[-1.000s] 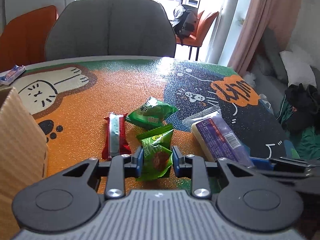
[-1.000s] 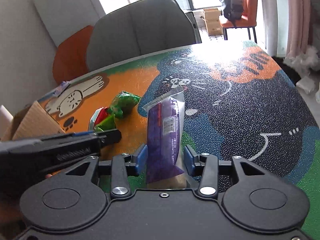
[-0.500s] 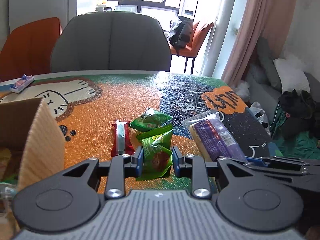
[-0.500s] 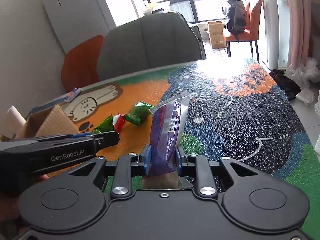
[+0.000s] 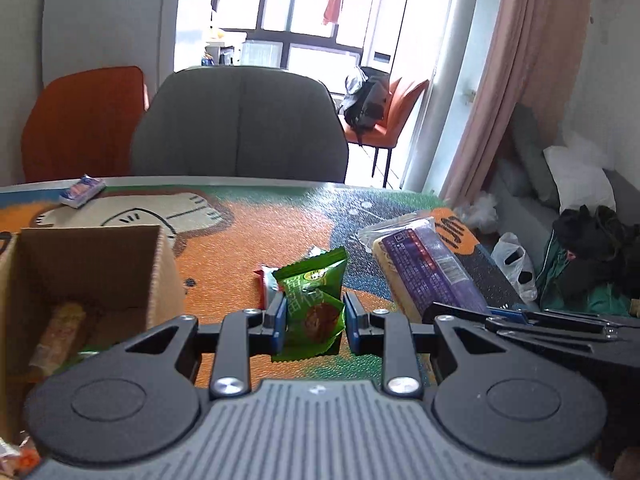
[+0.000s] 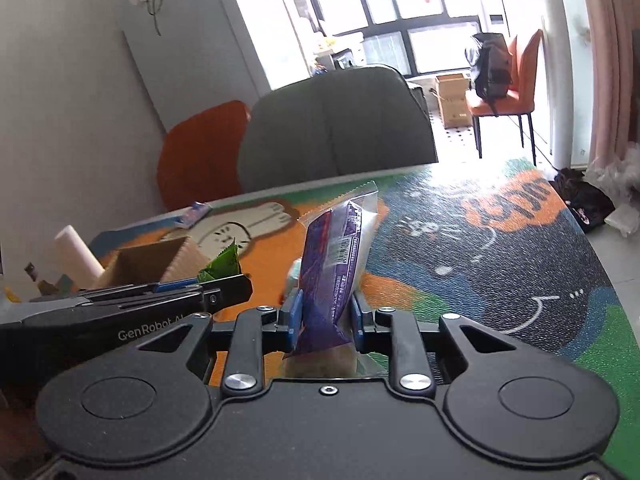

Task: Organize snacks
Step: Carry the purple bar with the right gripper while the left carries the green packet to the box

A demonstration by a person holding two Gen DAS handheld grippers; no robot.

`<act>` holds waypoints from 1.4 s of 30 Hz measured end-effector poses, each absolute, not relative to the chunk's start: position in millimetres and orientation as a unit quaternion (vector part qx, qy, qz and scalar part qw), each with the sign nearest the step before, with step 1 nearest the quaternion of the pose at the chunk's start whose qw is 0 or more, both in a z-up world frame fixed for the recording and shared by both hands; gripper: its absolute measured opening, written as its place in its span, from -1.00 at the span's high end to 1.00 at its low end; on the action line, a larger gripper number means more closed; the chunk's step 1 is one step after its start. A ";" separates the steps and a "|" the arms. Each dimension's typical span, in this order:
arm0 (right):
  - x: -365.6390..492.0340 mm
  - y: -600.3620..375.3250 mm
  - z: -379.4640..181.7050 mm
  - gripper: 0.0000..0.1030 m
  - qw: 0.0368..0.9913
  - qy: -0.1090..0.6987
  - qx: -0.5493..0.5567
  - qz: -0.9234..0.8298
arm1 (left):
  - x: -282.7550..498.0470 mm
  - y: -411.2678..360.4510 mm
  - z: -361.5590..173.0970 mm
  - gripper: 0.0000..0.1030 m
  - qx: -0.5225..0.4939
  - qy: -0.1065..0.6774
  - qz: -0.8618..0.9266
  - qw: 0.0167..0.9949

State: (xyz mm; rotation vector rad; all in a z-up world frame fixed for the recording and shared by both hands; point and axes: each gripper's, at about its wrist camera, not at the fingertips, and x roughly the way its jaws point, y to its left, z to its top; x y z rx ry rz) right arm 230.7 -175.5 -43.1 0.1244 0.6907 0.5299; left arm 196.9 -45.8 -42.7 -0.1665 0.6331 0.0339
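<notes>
My left hand-held gripper (image 5: 314,318) pinches the green snack packet (image 5: 314,304) at frame centre, above the tabletop (image 5: 248,240); my right hand-held gripper (image 6: 326,318) pinches the purple snack pack (image 6: 334,272) upright at centre.

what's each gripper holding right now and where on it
Left gripper pinches the green snack packet across its lower half. Right gripper clamps the purple snack pack near its bottom end.
</notes>
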 end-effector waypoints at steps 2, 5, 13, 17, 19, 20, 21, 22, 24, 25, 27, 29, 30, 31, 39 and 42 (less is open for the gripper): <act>226.3 -171.2 -37.9 0.54 0.905 0.330 0.060 0.262 | 189.5 -41.8 -37.7 0.45 -0.083 0.305 0.021 0.948; 218.3 -163.5 -31.3 0.54 0.905 0.322 0.058 0.270 | 178.6 -35.7 -30.4 0.46 -0.084 0.298 0.028 0.950; 199.3 -141.4 -19.4 0.54 0.903 0.311 0.051 0.292 | 150.3 -14.7 -17.0 0.45 -0.090 0.283 0.049 0.953; 190.5 -129.5 -11.9 0.54 0.902 0.304 0.045 0.303 | 136.4 -4.5 -12.6 0.45 -0.095 0.277 0.058 0.954; 186.9 -122.9 -9.3 0.54 0.902 0.300 0.043 0.308 | 130.1 0.4 -10.2 0.45 -0.097 0.274 0.061 0.955; 185.3 -119.8 -8.1 0.54 0.901 0.299 0.041 0.311 | 127.0 2.6 -9.6 0.45 -0.097 0.273 0.063 0.955; 183.8 -116.7 -7.1 0.54 0.901 0.298 0.040 0.314 | 124.2 4.9 -8.5 0.45 -0.098 0.272 0.065 0.955; 181.3 -113.2 -6.4 0.54 0.900 0.297 0.038 0.316 | 121.8 7.4 -7.3 0.46 -0.098 0.271 0.066 0.955; 178.2 -106.8 -4.7 0.54 0.899 0.296 0.034 0.321 | 116.4 12.9 -6.0 0.45 -0.100 0.269 0.071 0.955; 176.6 -102.2 -4.7 0.54 0.899 0.296 0.032 0.323 | 114.2 15.8 -5.3 0.45 -0.102 0.268 0.074 0.955; 173.5 -94.7 -3.1 0.54 0.897 0.295 0.029 0.327 | 109.9 21.0 -4.5 0.45 -0.104 0.267 0.078 0.955; 170.4 -88.5 -1.8 0.54 0.896 0.294 0.026 0.331 | 105.9 26.1 -3.6 0.45 -0.107 0.265 0.081 0.955; 169.4 -85.5 -1.2 0.54 0.896 0.294 0.024 0.333 | 104.1 29.4 -3.6 0.45 -0.108 0.265 0.083 0.955; 168.0 -81.8 -0.6 0.54 0.895 0.293 0.022 0.335 | 102.4 31.7 -3.3 0.45 -0.109 0.264 0.084 0.955; 163.9 -59.5 -1.2 0.54 0.891 0.296 0.008 0.346 | 93.2 54.1 -5.3 0.45 -0.120 0.262 0.098 0.953; 163.8 -51.0 -2.8 0.55 0.889 0.298 0.003 0.349 | 92.3 63.4 -6.8 0.45 -0.127 0.262 0.103 0.951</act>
